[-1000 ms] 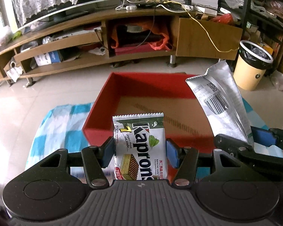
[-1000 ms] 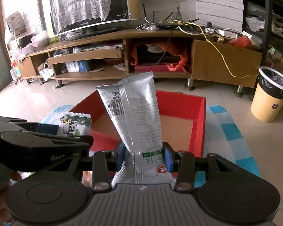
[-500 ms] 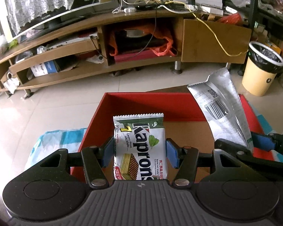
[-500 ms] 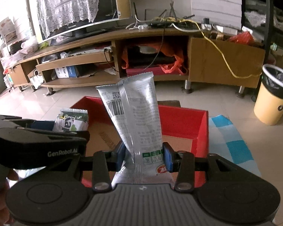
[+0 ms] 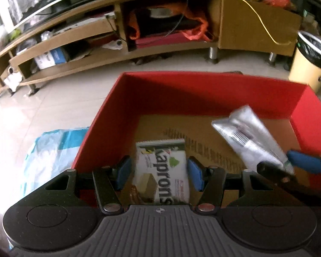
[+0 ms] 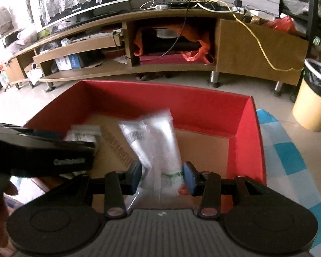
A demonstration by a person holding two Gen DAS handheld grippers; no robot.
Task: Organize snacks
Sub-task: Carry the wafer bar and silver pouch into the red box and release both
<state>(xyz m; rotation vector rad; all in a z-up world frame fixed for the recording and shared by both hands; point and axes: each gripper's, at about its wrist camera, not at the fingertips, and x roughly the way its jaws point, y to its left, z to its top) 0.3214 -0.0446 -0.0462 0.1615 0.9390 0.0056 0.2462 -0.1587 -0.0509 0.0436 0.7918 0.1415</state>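
Your left gripper (image 5: 159, 174) sits over the near edge of the red box (image 5: 203, 90), its blue pads standing just off both sides of the Kaprons wafer packet (image 5: 162, 171); the picture is blurred, so you cannot tell whether the packet is still pinched or loose. The packet lies tilted above the box's cardboard floor. Your right gripper (image 6: 162, 176) is closed on the lower end of a silver snack pouch (image 6: 154, 141), which slants up and away over the middle of the same box. The box rests on a blue-and-white checked cloth (image 6: 289, 156). Behind it stand a wooden TV stand (image 6: 160, 21) and a yellow waste bin (image 6: 314, 102).
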